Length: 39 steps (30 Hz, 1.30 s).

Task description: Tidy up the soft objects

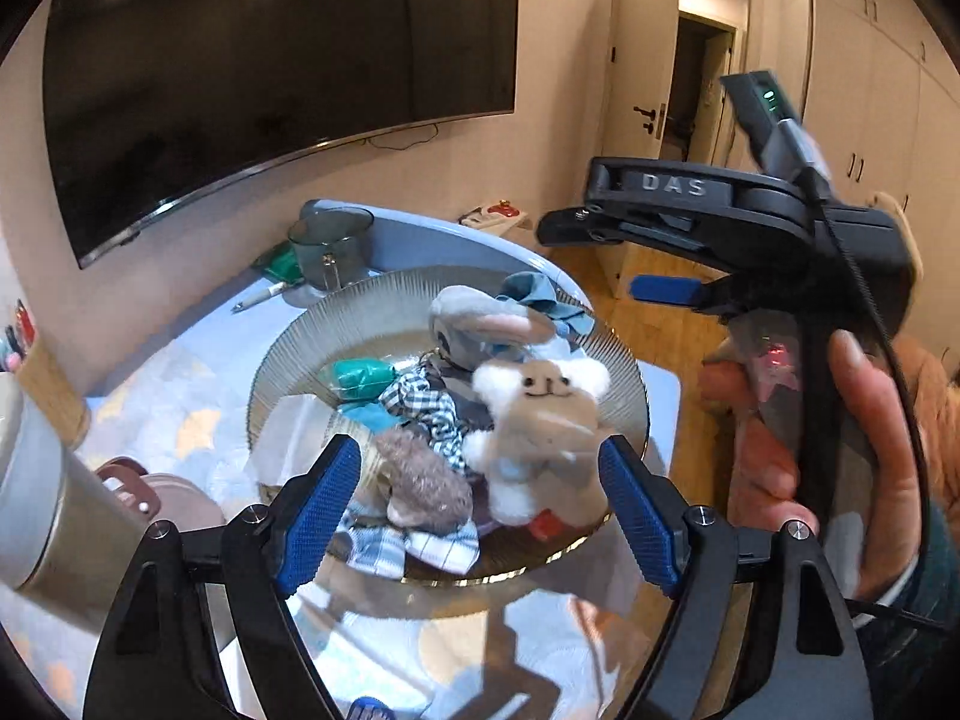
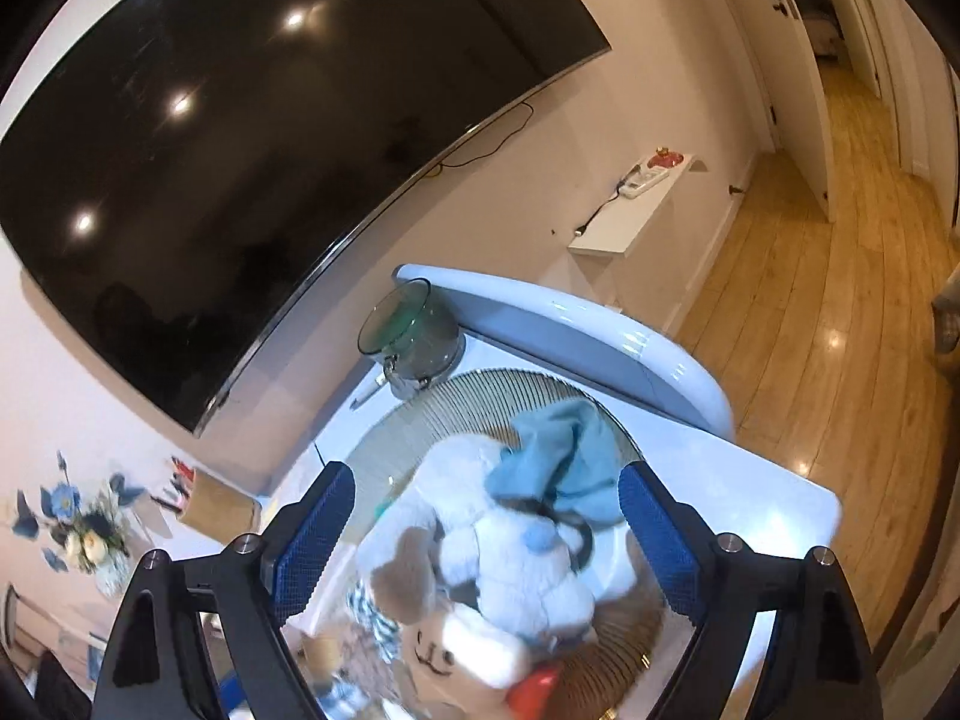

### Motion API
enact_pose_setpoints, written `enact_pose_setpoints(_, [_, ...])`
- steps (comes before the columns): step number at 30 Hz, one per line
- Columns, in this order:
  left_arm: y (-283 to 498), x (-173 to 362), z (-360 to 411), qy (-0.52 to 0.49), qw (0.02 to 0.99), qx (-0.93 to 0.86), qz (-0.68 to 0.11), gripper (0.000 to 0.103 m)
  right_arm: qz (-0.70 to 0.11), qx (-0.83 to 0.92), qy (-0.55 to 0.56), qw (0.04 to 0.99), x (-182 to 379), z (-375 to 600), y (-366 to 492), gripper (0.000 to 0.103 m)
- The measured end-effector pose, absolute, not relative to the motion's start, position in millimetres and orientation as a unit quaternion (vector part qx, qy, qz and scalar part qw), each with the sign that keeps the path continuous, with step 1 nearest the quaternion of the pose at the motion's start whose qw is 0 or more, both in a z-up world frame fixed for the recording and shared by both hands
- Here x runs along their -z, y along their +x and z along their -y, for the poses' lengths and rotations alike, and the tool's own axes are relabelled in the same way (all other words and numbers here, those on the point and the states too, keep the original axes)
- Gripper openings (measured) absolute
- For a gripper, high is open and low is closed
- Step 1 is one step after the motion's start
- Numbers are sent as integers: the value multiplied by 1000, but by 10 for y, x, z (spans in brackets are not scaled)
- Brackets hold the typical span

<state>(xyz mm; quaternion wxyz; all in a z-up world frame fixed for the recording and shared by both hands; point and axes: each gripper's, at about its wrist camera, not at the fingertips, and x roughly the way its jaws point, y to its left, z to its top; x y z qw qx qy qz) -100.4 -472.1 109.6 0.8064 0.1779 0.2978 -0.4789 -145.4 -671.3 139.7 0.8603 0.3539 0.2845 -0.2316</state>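
Observation:
A ribbed glass bowl (image 1: 336, 324) on the pale blue table holds a pile of soft things. They include a beige-and-white plush with a drawn face (image 1: 540, 414), a grey plush (image 1: 480, 318), a brown fuzzy piece (image 1: 420, 480), checked cloth (image 1: 426, 402) and a blue cloth (image 1: 540, 294). My left gripper (image 1: 480, 516) is open over the bowl's near side, the beige plush standing loose between its blue pads. My right gripper (image 1: 606, 258), held by a hand, hovers open at the bowl's far right. In the right wrist view that right gripper (image 2: 486, 540) straddles a pale plush (image 2: 510, 558) and the blue cloth (image 2: 558, 462).
A smoky glass jar (image 1: 330, 246) and a pen (image 1: 264, 297) lie behind the bowl. A metal flask (image 1: 54, 492) and a pink object (image 1: 168, 498) crowd the left. A large dark screen (image 2: 270, 150) hangs on the wall; a white shelf (image 2: 618, 228) stands right, over wooden floor.

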Motion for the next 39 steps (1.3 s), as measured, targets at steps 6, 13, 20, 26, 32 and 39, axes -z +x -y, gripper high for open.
enact_pose_setpoints(6, [-1137,-1144,4445,175,804,484,-297,81,-276,240,298,882,-1556,6331,-1738,89])
enact_pose_setpoints(13, [-1368,-1381,3822,140,822,478,-276,81,-270,204,256,906,-1732,5756,-1976,89])
enact_pose_setpoints(20, [-1450,-1551,2966,131,868,410,-246,81,-288,162,198,923,-1735,4989,-2032,89])
enact_pose_setpoints(26, [-1423,-1641,2132,100,907,341,-226,84,-293,96,126,943,-1815,4089,-1932,89])
enact_pose_setpoints(32, [-1267,-1623,1216,75,937,240,-242,84,-287,13,59,956,-1801,3037,-1689,96])
enact_pose_setpoints(39, [-1144,-1307,410,70,958,116,-254,89,-285,-38,32,957,-1579,2170,-1279,97])
